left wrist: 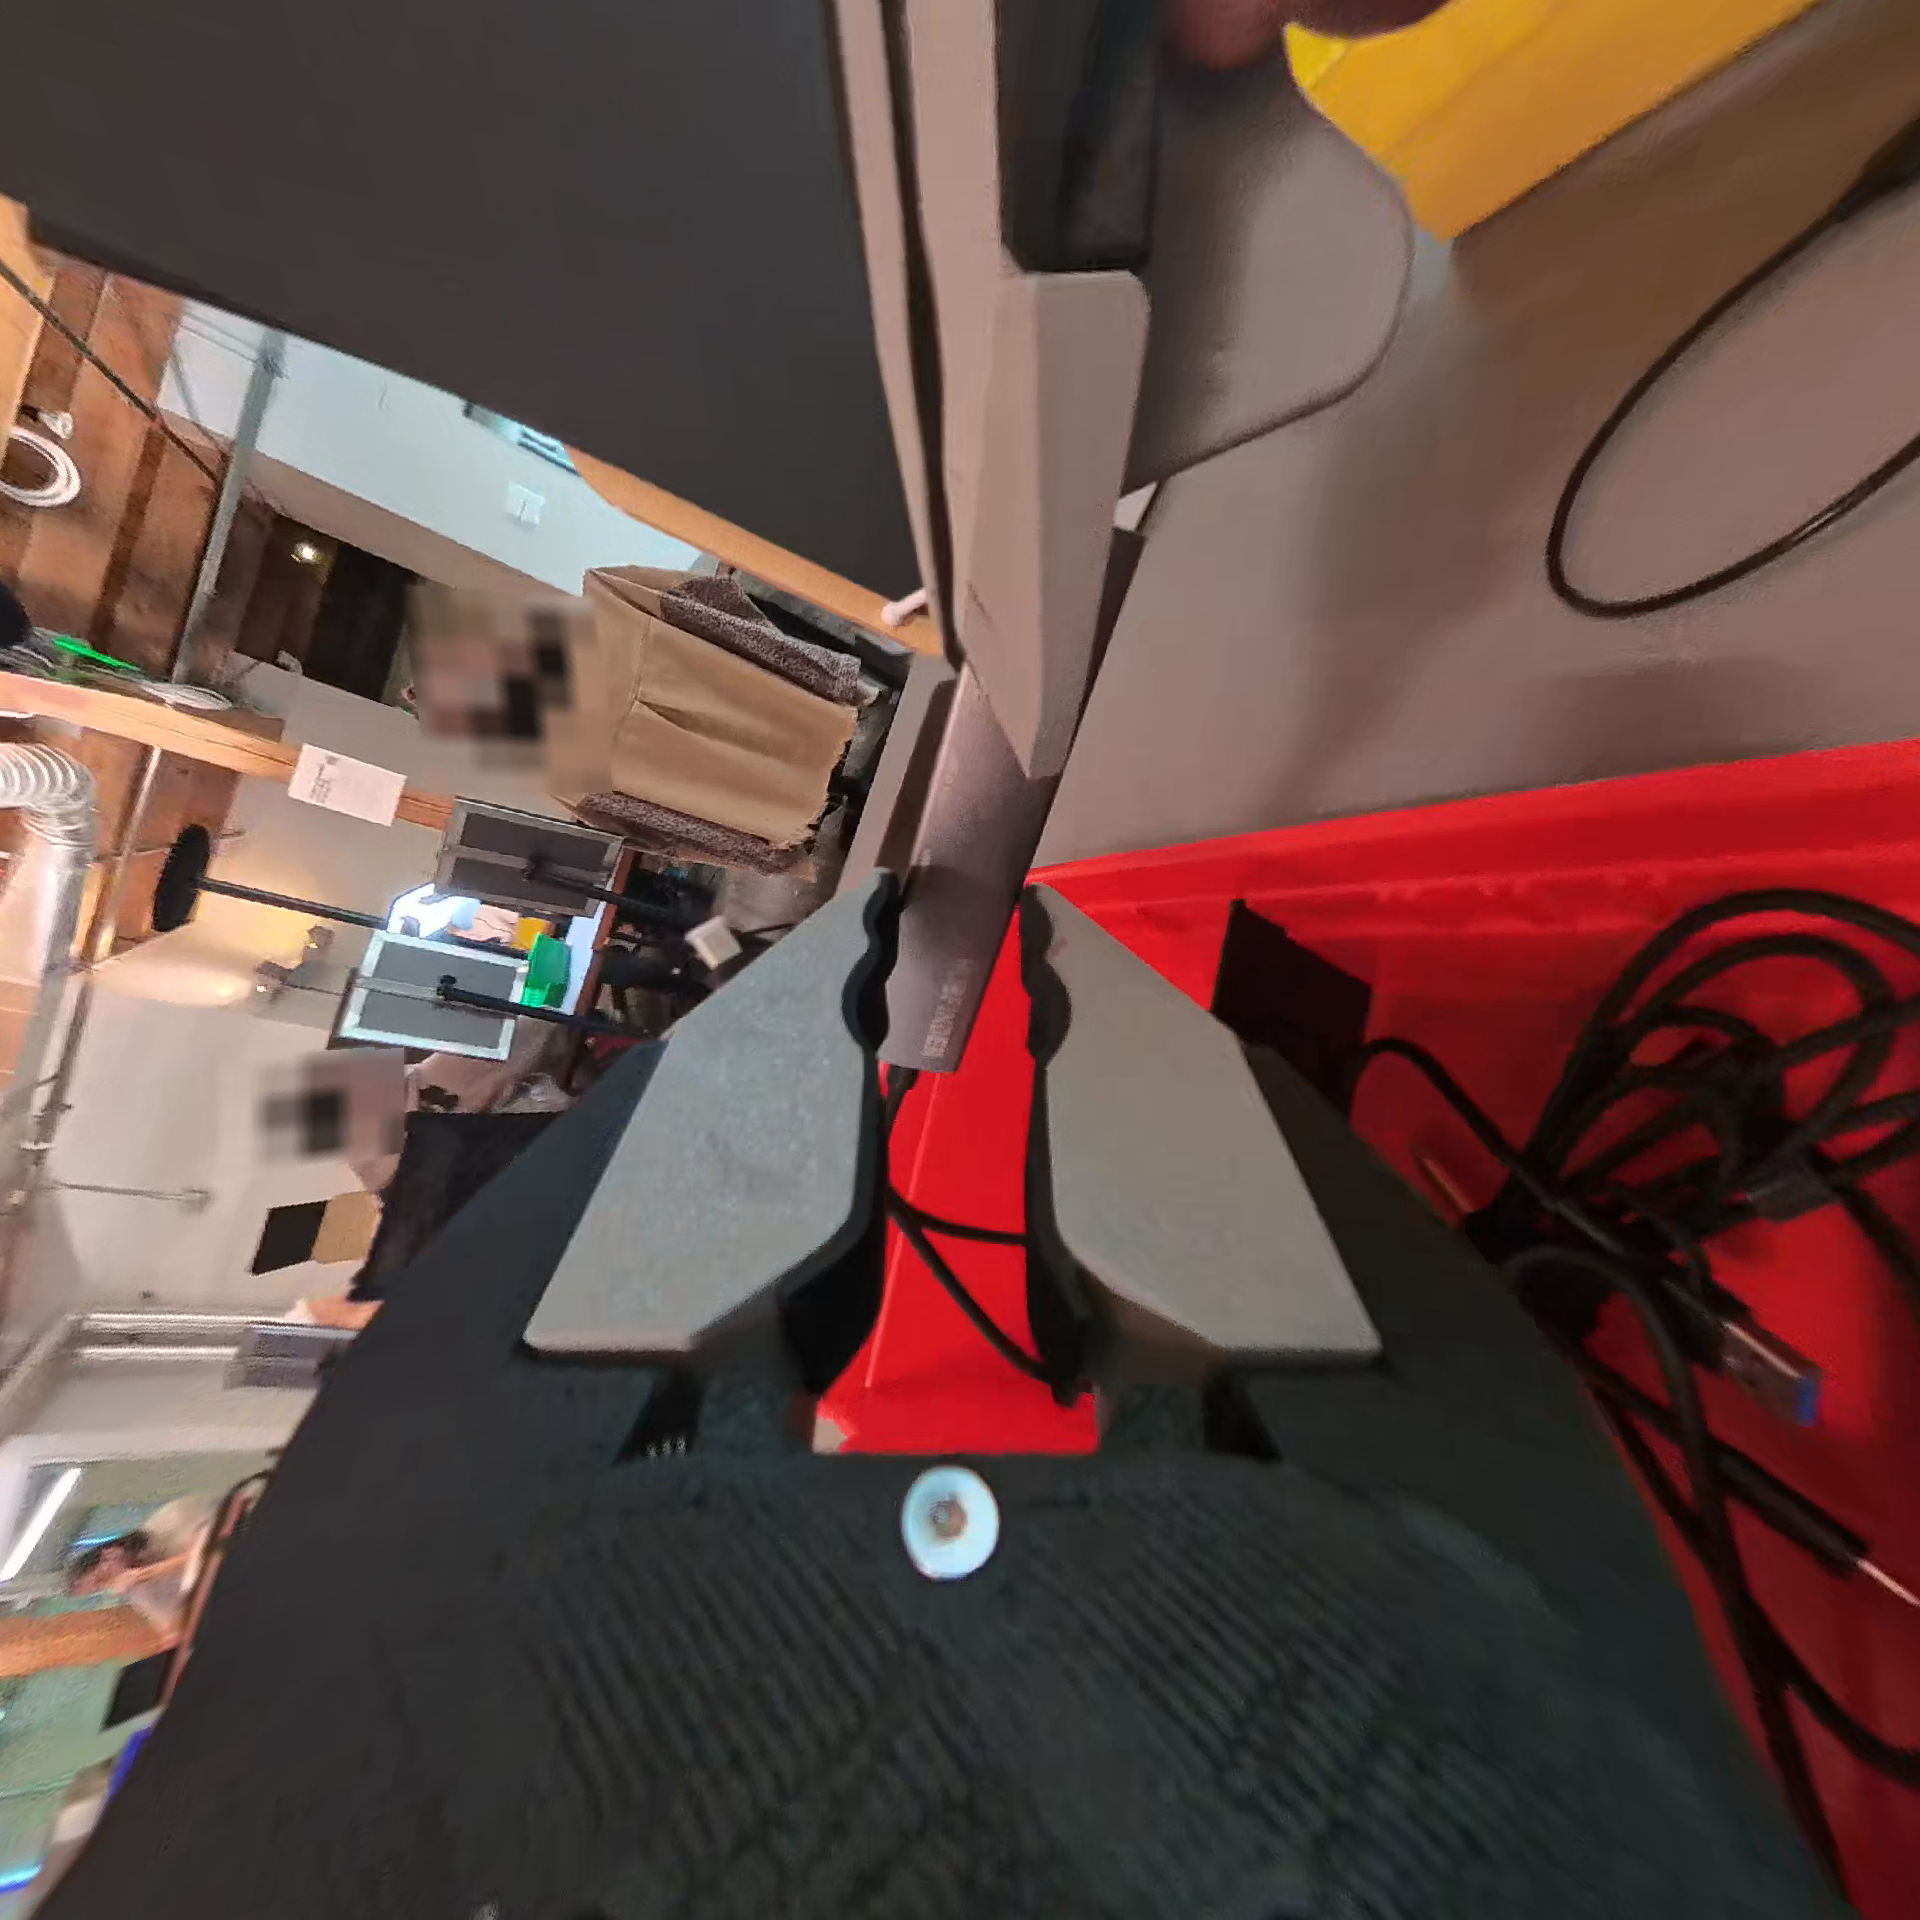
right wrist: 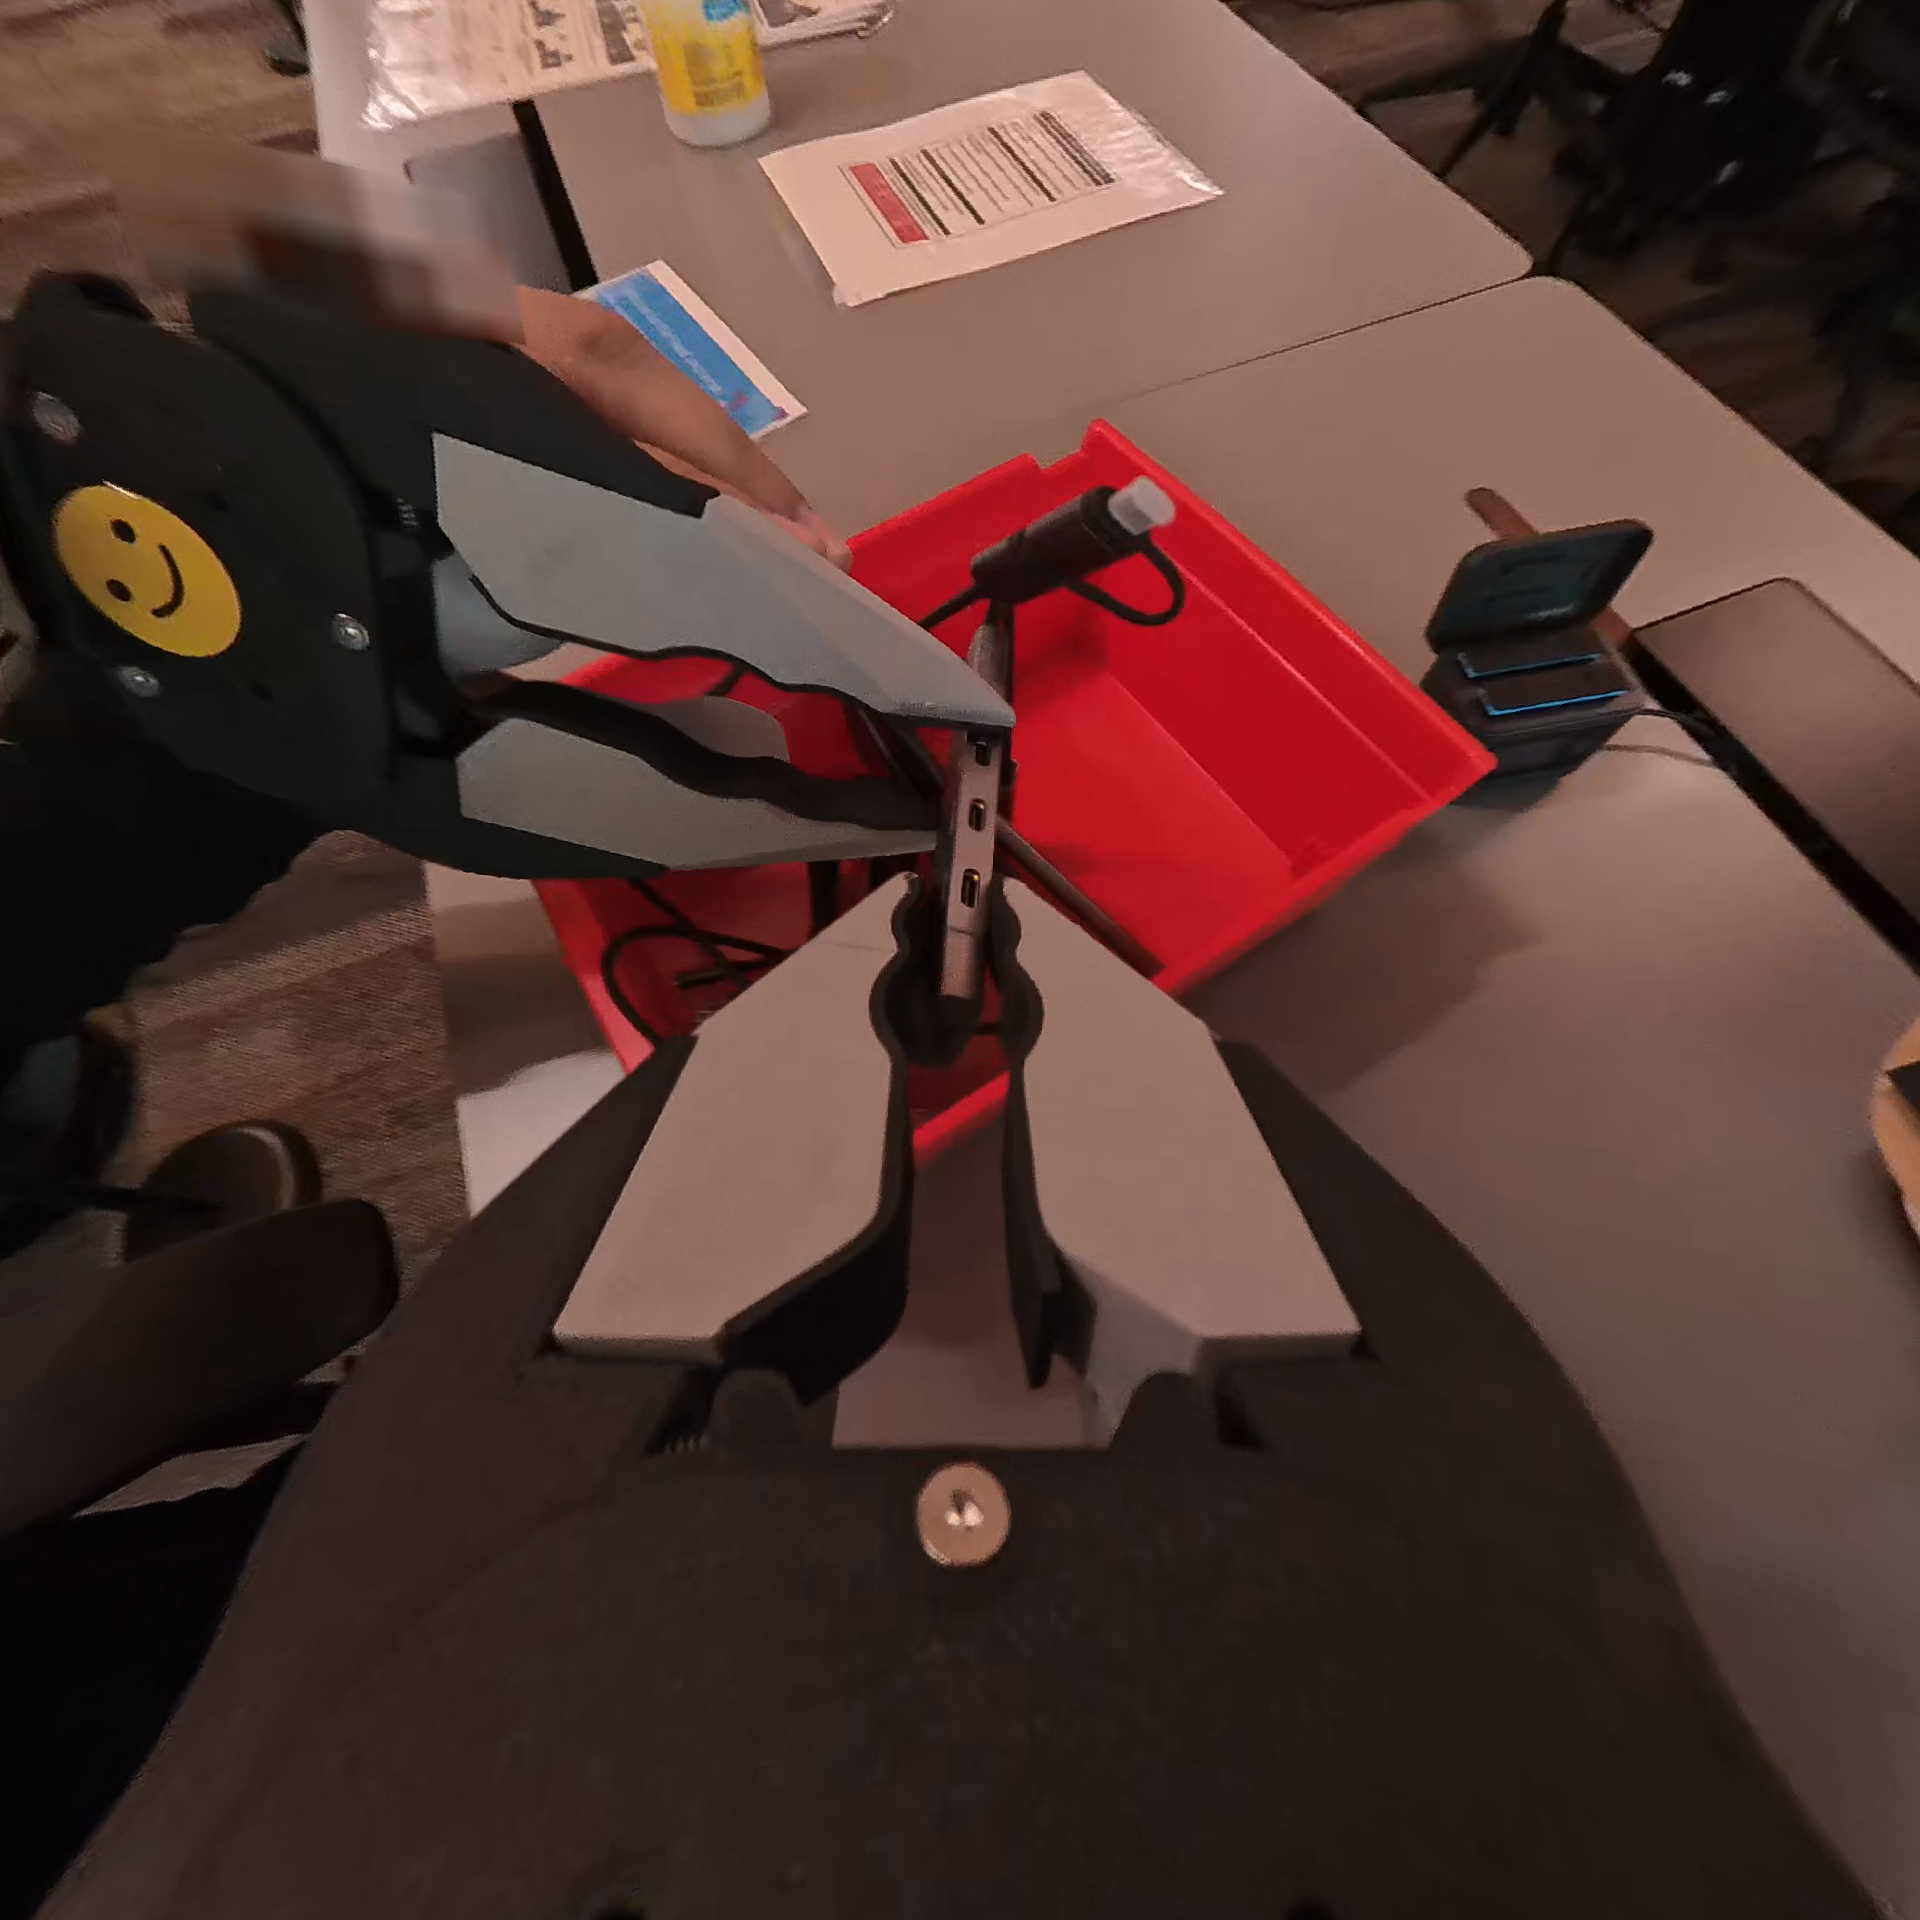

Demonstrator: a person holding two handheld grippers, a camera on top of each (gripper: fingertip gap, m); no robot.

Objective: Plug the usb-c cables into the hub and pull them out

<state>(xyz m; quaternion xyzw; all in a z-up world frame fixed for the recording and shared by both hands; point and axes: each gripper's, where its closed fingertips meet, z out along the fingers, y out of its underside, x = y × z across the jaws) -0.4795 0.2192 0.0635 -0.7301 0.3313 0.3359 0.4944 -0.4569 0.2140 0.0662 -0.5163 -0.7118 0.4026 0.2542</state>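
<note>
A slim grey hub (right wrist: 971, 821) stands upright over the red bin (right wrist: 1247, 727), port side facing me. My right gripper (right wrist: 958, 935) is shut on its lower end. My left gripper (right wrist: 971, 774), the one with a yellow smiley sticker, comes in from the left with its fingers around the hub's middle. In the left wrist view the hub (left wrist: 935, 997) lies against one finger of the left gripper (left wrist: 951, 935), with a red gap on the other side. A black cable plug with a pale cap (right wrist: 1091, 525) sticks up behind the hub. Loose black cables (left wrist: 1714, 1143) lie in the bin (left wrist: 1455, 862).
On the grey table (right wrist: 1351, 436) are printed sheets (right wrist: 987, 177), a yellow-labelled bottle (right wrist: 717, 62), a black case with blue-edged inserts (right wrist: 1538, 644) and a laptop (right wrist: 1787, 707). A yellow box (left wrist: 1507, 104) and a cable loop (left wrist: 1714, 416) lie beyond the bin. A hand (right wrist: 665, 395) holds the left gripper. My two grippers' fingertips are within a few centimetres of each other.
</note>
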